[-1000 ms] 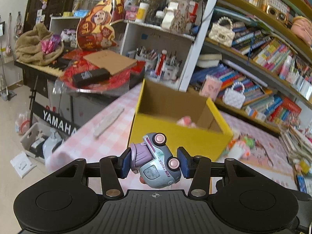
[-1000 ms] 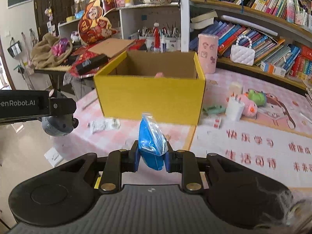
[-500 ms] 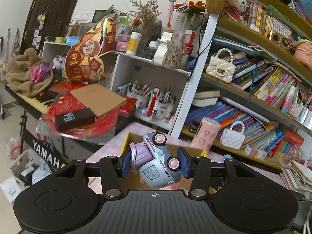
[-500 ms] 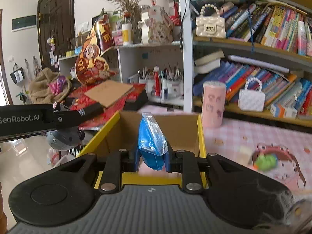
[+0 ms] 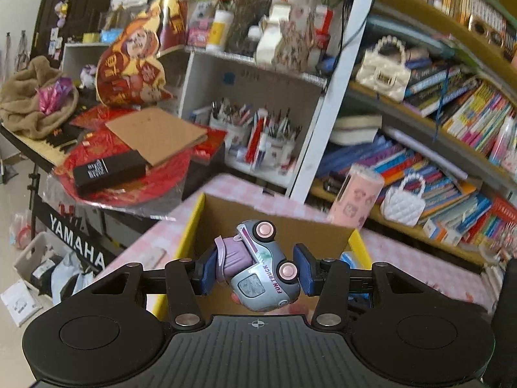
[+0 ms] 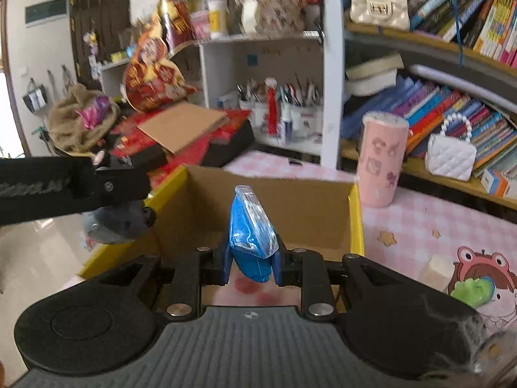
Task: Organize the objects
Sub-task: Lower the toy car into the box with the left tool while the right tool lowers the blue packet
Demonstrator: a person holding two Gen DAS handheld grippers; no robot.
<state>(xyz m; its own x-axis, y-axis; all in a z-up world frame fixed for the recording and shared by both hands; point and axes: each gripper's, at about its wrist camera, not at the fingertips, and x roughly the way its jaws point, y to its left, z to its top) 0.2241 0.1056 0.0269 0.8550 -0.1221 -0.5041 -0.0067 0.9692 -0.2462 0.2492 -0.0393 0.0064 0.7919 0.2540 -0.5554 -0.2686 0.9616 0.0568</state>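
Here, pink tumbler [image 6: 383,158] beside yellow box [image 6: 355,223], bookshelf [image 6: 429,48] behind

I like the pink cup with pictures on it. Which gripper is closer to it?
Right. The right gripper hangs over the yellow cardboard box, beside whose right corner the tall pink cup stands. The left gripper is at the box's far left edge.

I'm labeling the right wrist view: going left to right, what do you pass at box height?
left gripper holding the toy truck → blue packet in the right gripper → yellow box right wall → pink cup → white handbag
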